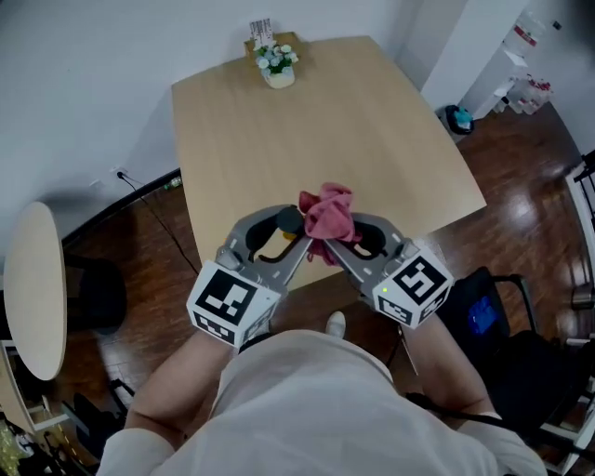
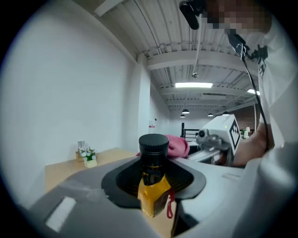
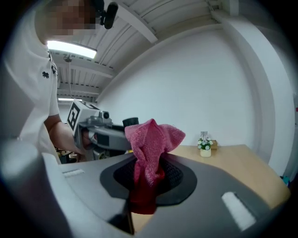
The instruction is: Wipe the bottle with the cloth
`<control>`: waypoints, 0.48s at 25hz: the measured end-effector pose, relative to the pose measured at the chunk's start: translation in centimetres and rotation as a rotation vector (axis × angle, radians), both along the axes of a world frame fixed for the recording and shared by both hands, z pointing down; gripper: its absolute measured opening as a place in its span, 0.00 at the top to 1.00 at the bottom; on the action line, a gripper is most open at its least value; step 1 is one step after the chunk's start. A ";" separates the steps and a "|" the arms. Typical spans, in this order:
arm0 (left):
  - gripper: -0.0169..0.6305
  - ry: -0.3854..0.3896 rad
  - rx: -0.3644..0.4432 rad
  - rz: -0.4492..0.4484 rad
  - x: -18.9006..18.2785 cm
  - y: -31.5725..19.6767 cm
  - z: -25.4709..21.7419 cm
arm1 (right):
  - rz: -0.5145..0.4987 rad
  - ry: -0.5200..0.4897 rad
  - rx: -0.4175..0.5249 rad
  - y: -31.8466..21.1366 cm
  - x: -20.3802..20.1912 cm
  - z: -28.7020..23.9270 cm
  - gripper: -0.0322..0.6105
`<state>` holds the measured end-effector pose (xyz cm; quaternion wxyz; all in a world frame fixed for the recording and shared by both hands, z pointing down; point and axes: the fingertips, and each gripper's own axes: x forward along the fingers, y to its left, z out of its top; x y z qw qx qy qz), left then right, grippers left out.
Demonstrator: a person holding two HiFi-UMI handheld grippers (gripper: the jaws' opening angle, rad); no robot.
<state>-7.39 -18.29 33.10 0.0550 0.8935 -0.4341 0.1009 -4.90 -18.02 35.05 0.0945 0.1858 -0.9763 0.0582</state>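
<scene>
No word or number can be read anywhere. The left cube [image 1: 226,302], on the left gripper [image 1: 296,240], and the right cube [image 1: 416,284], on the right gripper [image 1: 327,244], carry black-and-white square patterns, not letters. At the far edge of the table [image 1: 372,130], a small card [image 1: 261,28] behind the flower pot [image 1: 277,67] bears print too small to read. The red labels on the white items [image 1: 525,37] at the far right are illegible too. The yellow bottle [image 2: 153,186] shows no legible print.

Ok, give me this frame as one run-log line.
left tongs: shut on bottle | right tongs: shut on cloth | cloth beside bottle, contact unclear | both held at table near edge
</scene>
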 end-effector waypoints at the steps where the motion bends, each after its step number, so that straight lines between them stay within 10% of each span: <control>1: 0.74 0.017 -0.002 0.001 0.1 0.0 -0.7 | 0.005 -0.004 -0.010 0.0 0.2 0.7 0.81; 12: 0.74 0.076 -0.032 -0.005 0.5 -1.6 -4.1 | 0.079 0.115 -0.134 -0.5 4.5 10.5 0.81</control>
